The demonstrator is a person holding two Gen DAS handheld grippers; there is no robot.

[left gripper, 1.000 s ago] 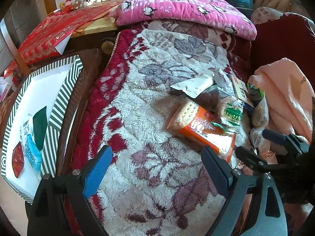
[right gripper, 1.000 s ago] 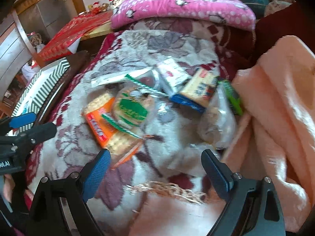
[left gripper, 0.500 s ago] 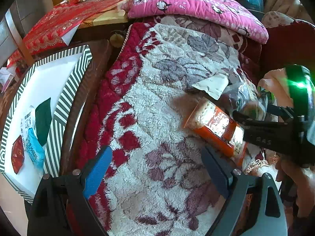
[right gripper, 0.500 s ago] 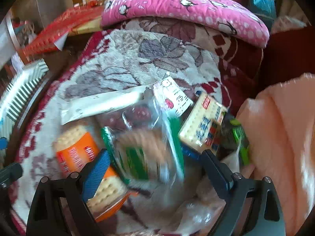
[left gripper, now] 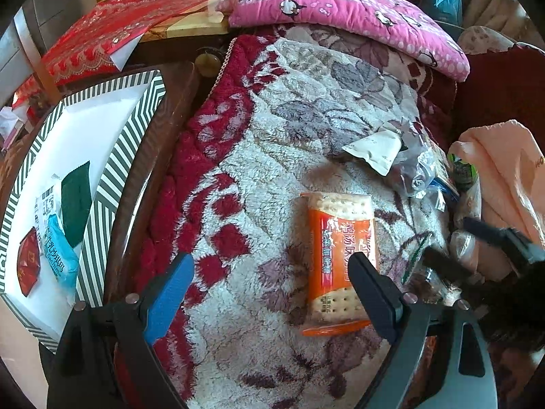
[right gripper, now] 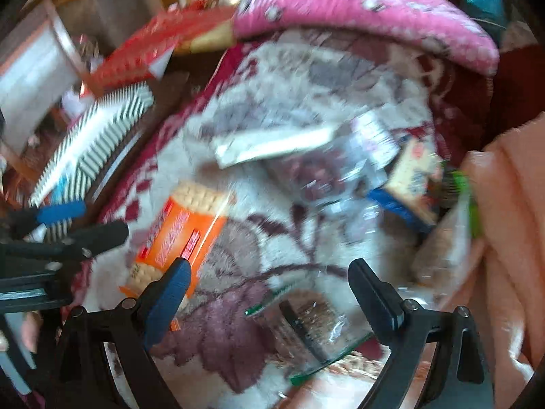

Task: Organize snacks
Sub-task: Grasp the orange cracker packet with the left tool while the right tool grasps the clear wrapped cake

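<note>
An orange cracker packet (left gripper: 340,259) lies on the floral blanket (left gripper: 272,143); it also shows in the right wrist view (right gripper: 180,231). My left gripper (left gripper: 269,283) is open just before the packet, its right finger beside it. My right gripper (right gripper: 269,289) is open, with a clear green-edged biscuit bag (right gripper: 313,330) low between its fingers, touching neither. More snacks are piled at the right: a white packet (left gripper: 374,146), clear bags (left gripper: 415,170), a blue-edged cracker pack (right gripper: 412,177). The right wrist view is blurred.
A striped white box (left gripper: 112,156) at the left holds a blue packet (left gripper: 56,245), a green packet (left gripper: 75,201) and a red one (left gripper: 27,266). A pink pillow (left gripper: 340,10) lies at the back. A peach blanket (left gripper: 504,177) lies at the right.
The right gripper pulled back from the pile; the green-edged biscuit bag now lies near its fingers, away from the heap. The left gripper shifted right, toward the orange packet.
</note>
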